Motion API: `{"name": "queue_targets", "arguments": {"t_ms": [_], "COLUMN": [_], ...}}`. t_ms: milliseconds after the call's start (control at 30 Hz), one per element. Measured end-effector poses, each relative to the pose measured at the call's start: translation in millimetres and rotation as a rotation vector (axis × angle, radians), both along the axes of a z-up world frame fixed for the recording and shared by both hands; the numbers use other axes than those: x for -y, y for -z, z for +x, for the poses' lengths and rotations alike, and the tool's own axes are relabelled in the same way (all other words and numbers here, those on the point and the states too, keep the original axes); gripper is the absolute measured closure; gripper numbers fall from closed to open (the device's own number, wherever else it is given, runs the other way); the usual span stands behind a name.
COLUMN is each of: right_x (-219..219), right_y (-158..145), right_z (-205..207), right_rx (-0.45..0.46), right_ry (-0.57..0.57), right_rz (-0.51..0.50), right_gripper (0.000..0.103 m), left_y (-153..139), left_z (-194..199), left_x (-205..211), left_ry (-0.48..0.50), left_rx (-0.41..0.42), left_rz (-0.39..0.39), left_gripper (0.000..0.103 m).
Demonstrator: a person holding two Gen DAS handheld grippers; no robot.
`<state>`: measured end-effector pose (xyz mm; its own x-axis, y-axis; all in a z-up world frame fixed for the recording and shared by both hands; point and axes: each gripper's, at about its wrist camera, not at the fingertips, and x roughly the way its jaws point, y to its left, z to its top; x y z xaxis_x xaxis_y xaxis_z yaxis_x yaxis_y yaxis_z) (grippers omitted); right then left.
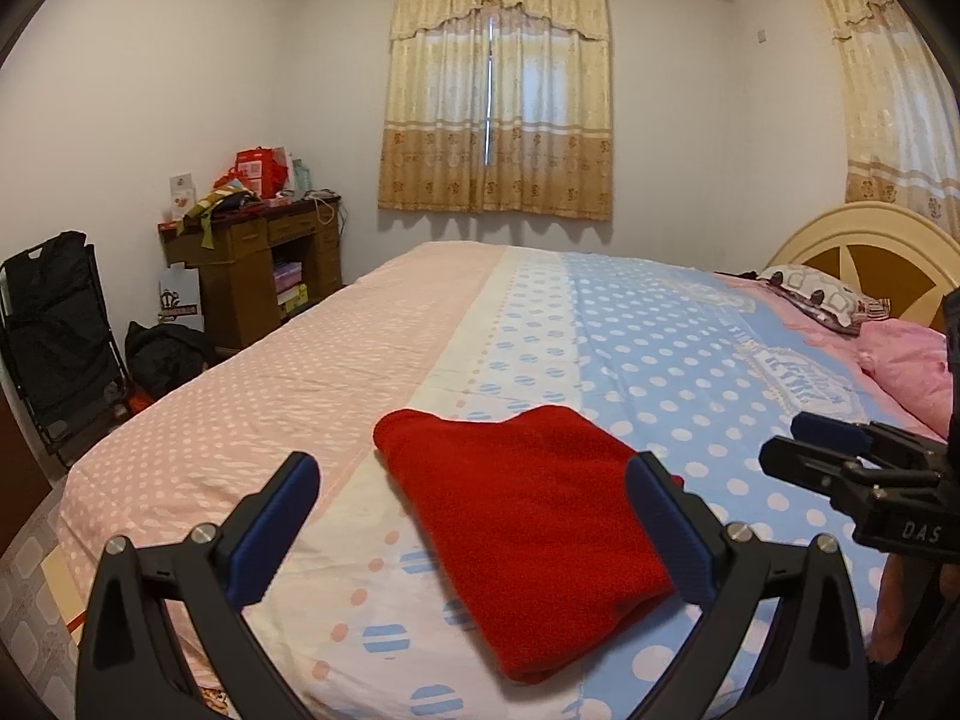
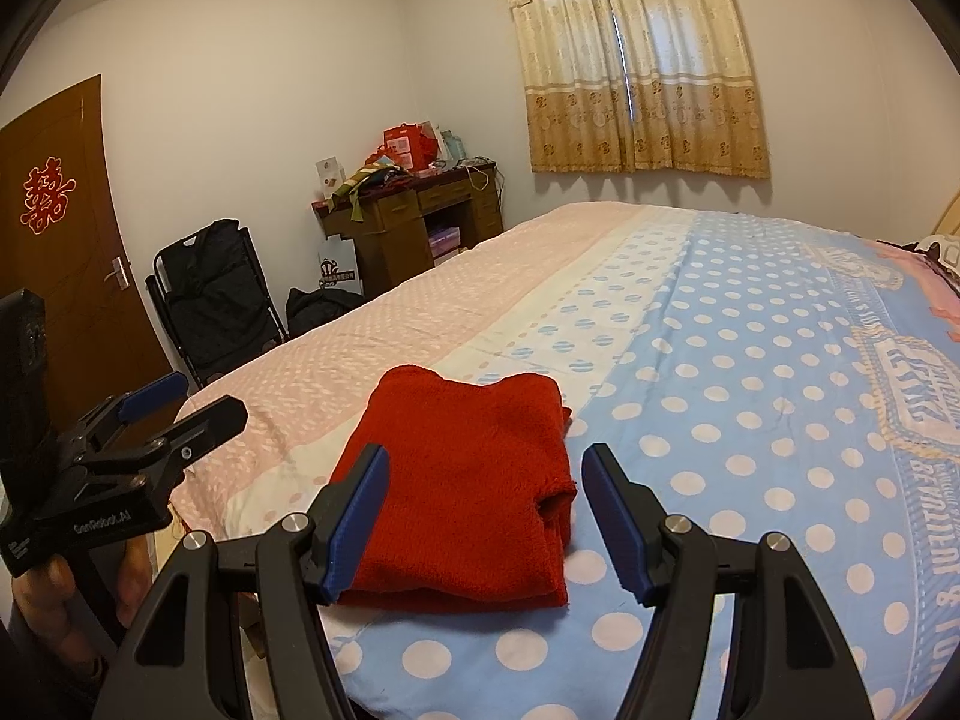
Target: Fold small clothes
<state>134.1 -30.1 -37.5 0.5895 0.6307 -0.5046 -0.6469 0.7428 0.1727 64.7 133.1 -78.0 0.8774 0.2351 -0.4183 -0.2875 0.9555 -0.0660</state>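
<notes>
A red garment [image 1: 528, 534] lies folded into a compact rectangle on the polka-dot bedsheet [image 1: 660, 360], near the bed's close edge — part on the cream band, part on the blue. The left gripper [image 1: 474, 474] hovers above it, fingers spread wide and empty. The right gripper [image 2: 486, 468] does likewise — fingers apart, gripping nothing, the garment between and beyond them.

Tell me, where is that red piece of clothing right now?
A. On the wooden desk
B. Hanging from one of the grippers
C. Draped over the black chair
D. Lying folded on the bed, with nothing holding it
D: the red garment lies folded on the bedsheet, while the left gripper and right gripper both hang open above it, gripping nothing.
</notes>
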Motion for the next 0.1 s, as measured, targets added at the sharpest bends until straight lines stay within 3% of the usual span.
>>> {"name": "queue_targets", "arguments": {"t_ms": [100], "right_x": [-0.6], "right_y": [2.1], "right_z": [0.7], "right_rx": [-0.006], "right_ry": [0.001], "right_rz": [-0.001], "right_gripper": [0.035], "left_y": [0.3], "left_z": [0.2], "left_x": [-2.6], "left_ry": [-0.004], "left_rx": [0.002], "left_rz": [0.003], "left_gripper": [0.000]}}
